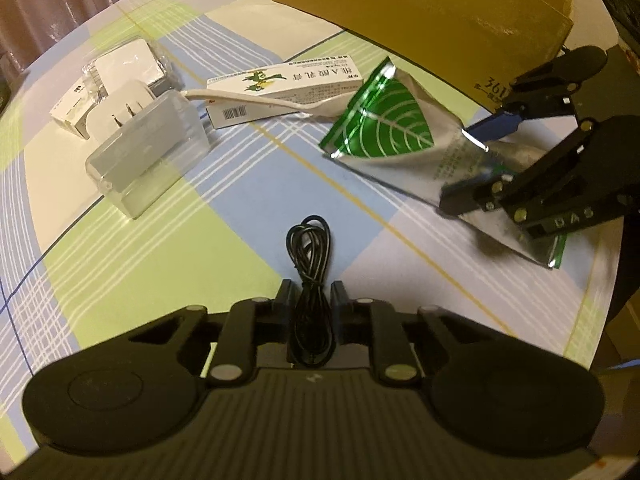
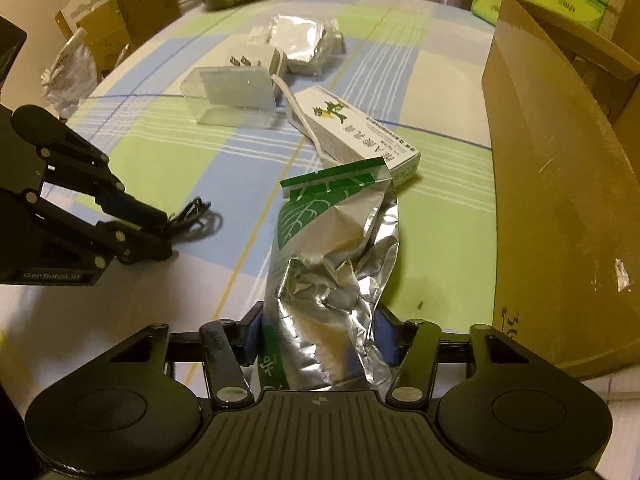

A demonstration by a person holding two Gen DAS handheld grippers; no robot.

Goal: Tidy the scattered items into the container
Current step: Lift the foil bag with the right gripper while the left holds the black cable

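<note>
Left wrist view, listed left to right: charger plug [image 1: 120, 108] and clear plastic case [image 1: 148, 156], long medicine box [image 1: 280, 92], then the left gripper [image 1: 310, 300] pinched narrow on a coiled black cable [image 1: 308, 256], with the right gripper [image 1: 478, 160] closed on a foil pouch [image 1: 384, 120] lying on the counter. Step in hand, by my reading: both pickups secured, none yet stowed; next each load wants lifting clear and carrying over the wall of the cardboard box [image 1: 420, 4] at the right. Surface: checked blue-green cloth [image 1: 120, 260]; curtain [image 1: 60, 4] behind, far left.
</note>
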